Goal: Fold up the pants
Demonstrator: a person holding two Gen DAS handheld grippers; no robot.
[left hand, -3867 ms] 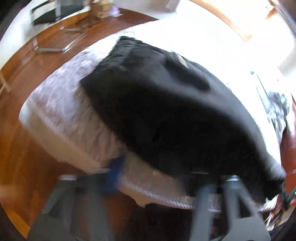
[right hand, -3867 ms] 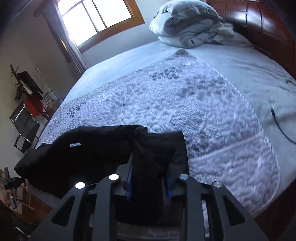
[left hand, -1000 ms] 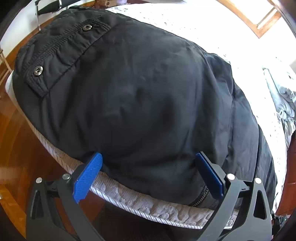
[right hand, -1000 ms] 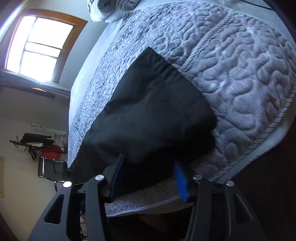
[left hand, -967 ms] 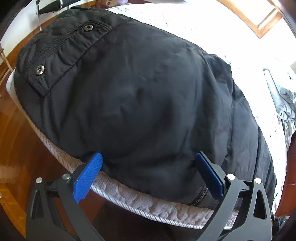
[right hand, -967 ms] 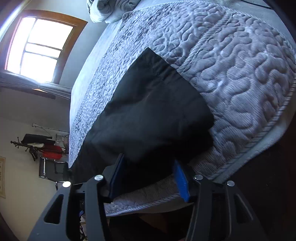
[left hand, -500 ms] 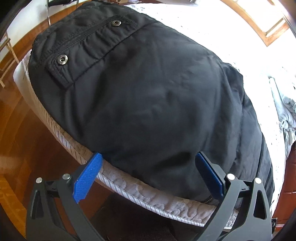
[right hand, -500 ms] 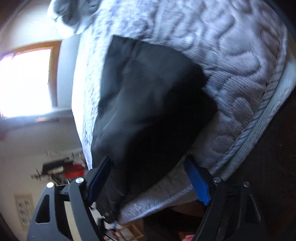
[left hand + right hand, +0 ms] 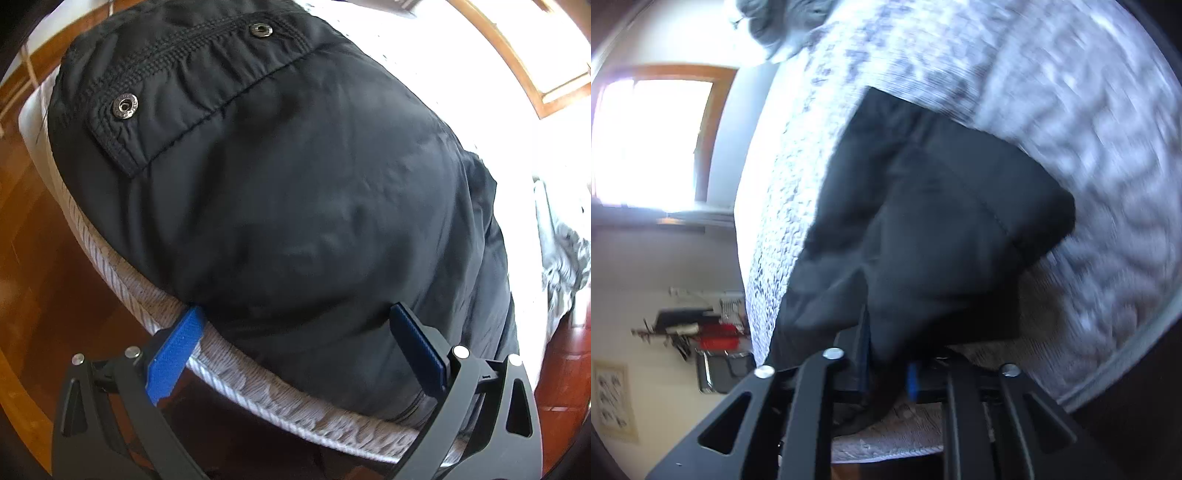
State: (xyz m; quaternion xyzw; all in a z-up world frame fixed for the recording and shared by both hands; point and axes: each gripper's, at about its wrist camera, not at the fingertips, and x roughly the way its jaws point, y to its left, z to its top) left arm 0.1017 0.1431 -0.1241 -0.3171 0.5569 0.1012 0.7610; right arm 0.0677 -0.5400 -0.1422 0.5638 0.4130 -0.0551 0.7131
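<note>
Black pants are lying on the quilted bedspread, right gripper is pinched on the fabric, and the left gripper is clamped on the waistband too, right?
Not quite. The left gripper is open: the left wrist view shows its blue pads spread wide at the edge of the black pants. The rest holds: the pants lie on the quilted bedspread, and the right gripper is pinched on fabric.

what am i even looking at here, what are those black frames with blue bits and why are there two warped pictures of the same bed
No robot here: a person holds a two-finger gripper in each hand, and each carries a fisheye camera looking along its fingers, hence the bulging views. The black frames are the gripper arms; the blue bits are the finger pads.

The left gripper stands open over the waist end of the black pants, which lie on the quilted bedspread at the bed's edge, snap buttons up.

The right gripper shows the other end: it has shut on a fold of the pants. That picture is blurred. A window is beyond the bed.
</note>
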